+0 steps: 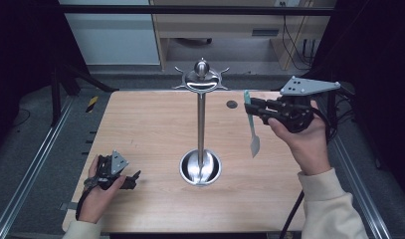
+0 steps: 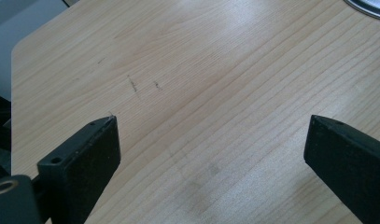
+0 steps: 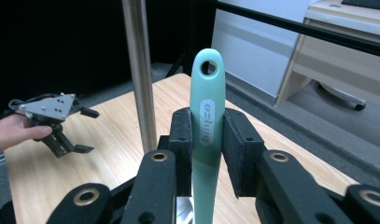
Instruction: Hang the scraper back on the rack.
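Observation:
A steel utensil stand rises from a round base [image 1: 200, 169] on the wooden table [image 1: 140, 124]; its pole [image 1: 201, 119] carries a ring of hooks [image 1: 202, 78] at the top. My right gripper [image 1: 255, 106] is held up to the right of the hooks, shut on the teal handle [image 3: 207, 116] of a small spatula [image 1: 253, 142], whose pale blade hangs down. The handle's hanging hole points up, with the pole [image 3: 138, 70] just beyond it. My left gripper [image 1: 133, 180] rests low at the table's front left, its jaws wide apart over bare wood [image 2: 211, 126].
A small dark round hole [image 1: 232, 104] sits in the table behind the stand. The stand's base edge [image 2: 369, 7] lies far right of the left jaws. Black rails and dark curtains flank the table; a wooden desk [image 1: 240, 25] stands beyond it.

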The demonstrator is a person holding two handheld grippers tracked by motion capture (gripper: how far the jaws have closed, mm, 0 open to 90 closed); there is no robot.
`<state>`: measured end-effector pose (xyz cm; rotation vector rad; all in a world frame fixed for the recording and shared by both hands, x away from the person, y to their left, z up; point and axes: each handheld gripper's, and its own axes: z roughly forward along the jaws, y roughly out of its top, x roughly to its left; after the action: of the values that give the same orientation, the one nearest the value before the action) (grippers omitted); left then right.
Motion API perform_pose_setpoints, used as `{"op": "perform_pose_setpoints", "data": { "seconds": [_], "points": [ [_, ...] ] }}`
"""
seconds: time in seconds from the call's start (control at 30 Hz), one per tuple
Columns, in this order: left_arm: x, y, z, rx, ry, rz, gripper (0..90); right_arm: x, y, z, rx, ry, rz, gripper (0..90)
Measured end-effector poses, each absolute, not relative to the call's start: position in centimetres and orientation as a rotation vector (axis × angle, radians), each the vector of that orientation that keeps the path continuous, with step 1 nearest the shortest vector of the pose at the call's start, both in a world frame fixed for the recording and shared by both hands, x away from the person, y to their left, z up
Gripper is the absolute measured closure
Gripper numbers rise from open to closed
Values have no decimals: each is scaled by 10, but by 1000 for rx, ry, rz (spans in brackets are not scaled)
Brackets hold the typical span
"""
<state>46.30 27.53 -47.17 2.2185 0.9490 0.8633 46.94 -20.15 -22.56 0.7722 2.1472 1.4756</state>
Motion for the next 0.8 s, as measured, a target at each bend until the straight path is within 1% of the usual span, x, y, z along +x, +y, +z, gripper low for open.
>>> {"op": "perform_pose_setpoints", "data": {
  "seconds": [0.8],
  "points": [
    [463, 275, -472, 2219, 947, 864, 35, 463, -193, -217, 706, 2133, 1567, 744]
  ]
}}
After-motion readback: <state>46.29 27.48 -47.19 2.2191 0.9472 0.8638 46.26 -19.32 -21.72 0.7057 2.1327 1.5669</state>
